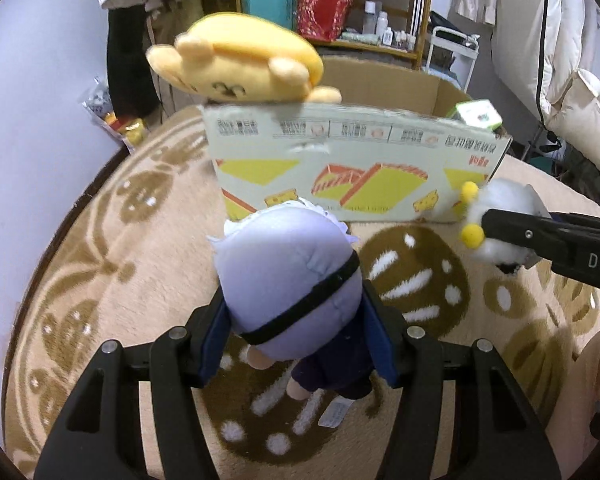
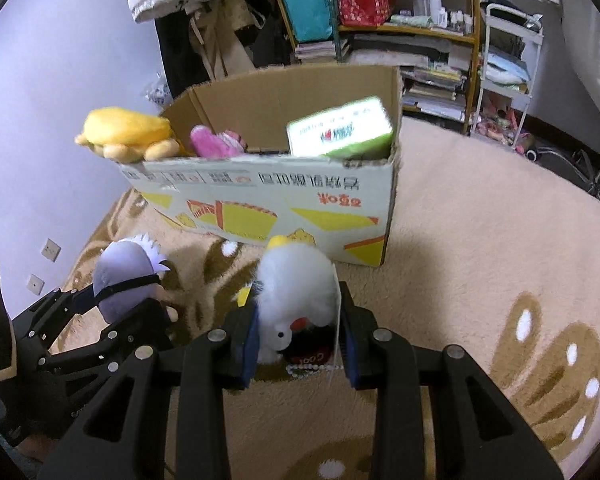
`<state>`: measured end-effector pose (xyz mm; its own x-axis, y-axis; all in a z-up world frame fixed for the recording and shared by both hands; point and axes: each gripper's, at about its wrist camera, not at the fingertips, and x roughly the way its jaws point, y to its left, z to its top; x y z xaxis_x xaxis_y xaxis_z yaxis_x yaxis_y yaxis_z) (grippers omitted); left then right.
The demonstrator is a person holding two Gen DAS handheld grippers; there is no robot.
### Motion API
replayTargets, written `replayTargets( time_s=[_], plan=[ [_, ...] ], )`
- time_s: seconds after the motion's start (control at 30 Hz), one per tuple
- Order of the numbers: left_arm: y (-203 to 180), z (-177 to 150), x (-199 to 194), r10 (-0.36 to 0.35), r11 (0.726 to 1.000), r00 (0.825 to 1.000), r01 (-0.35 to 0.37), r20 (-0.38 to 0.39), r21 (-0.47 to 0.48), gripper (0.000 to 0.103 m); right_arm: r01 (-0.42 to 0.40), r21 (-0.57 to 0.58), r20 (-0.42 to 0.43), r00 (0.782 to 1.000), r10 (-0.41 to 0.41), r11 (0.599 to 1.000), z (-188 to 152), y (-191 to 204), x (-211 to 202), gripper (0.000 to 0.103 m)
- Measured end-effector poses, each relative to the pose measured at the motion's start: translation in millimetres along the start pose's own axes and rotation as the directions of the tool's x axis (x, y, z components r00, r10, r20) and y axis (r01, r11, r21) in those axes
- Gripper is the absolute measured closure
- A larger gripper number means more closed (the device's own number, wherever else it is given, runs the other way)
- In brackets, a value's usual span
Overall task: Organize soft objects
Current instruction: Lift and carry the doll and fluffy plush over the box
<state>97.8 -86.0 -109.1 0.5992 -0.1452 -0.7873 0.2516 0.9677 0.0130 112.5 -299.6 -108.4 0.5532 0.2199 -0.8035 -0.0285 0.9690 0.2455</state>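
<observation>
Left gripper [image 1: 296, 344] jaws pinch the lavender doll [image 1: 288, 276]; right gripper [image 2: 300, 344] jaws pinch the white plush [image 2: 296, 284], above the rug [image 2: 480, 240] near the cardboard box [image 2: 268, 204].

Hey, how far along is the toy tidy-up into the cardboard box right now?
Partly done: a yellow plush hangs over the box rim and a pink toy lies inside. In hand: the left gripper holds a purple-haired doll, the right gripper a white fluffy toy. Both still need dropping in.

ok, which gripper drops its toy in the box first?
Probably right: its white plush sits just before the box front, while the left's purple-haired doll is farther back and off its corner.
</observation>
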Motion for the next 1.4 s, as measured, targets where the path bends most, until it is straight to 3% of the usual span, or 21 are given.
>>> replayTargets(
  time_s=[0.43, 0.83, 1.03, 1.27, 1.4],
  plan=[
    [3.9, 28.7, -65.0, 0.032, 0.999, 0.986, -0.033, 0.164, 0.002, 0.044, 0.014, -0.041, 0.15, 0.989, -0.008, 0.999, 8.9, 16.1, -65.8, 0.068],
    [-11.2, 95.7, -113.9, 0.024, 0.996, 0.94, -0.052, 0.341, 0.071, 0.044, 0.03, -0.061, 0.277, 0.961, -0.012, 0.998, 53.2, 28.8, -97.7, 0.068],
    [-11.9, 133.4, -110.2, 0.023, 0.997, 0.931, -0.05, 0.365, 0.064, 0.043, 0.039, -0.084, 0.312, 0.95, -0.011, 0.996, 83.8, 29.7, -100.2, 0.068],
    [-5.8, 173.3, -88.0, -0.005, 1.0, 0.939, 0.003, 0.344, 0.006, 0.043, -0.009, -0.038, 0.322, 0.946, 0.02, 0.999, 106.7, 23.3, -90.5, 0.068],
    [-8.4, 188.9, -71.7, -0.021, 0.999, 0.948, 0.012, 0.318, 0.031, 0.043, -0.034, -0.027, 0.302, 0.953, 0.041, 0.999, 113.6, 19.3, -77.1, 0.068]
  ],
)
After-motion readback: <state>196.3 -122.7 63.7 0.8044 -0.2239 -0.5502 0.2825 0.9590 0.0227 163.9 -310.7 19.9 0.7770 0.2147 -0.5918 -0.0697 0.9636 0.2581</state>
